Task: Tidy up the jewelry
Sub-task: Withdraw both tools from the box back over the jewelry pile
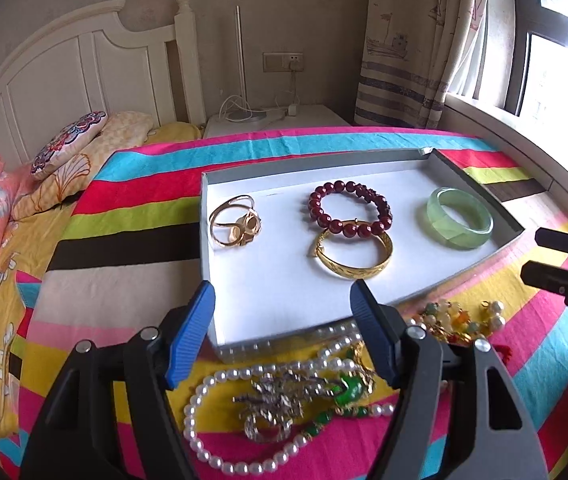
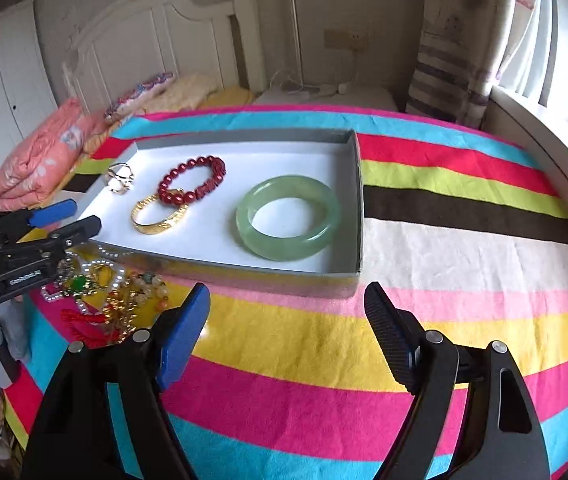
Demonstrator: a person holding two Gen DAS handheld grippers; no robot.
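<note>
Left gripper [image 1: 284, 316] spread wide above the pearl necklace [image 1: 220, 432] — right gripper [image 2: 285, 316] likewise agape, both holding nothing

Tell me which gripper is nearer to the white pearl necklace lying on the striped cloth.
Left. The left gripper hangs open right over the white pearl necklace; the right gripper is open off to the side, over bare striped cloth.

Black left tool [image 1: 282, 332], ribbed blue pads, silver screws; right tool [image 2: 285, 334] apparently similar.
</note>
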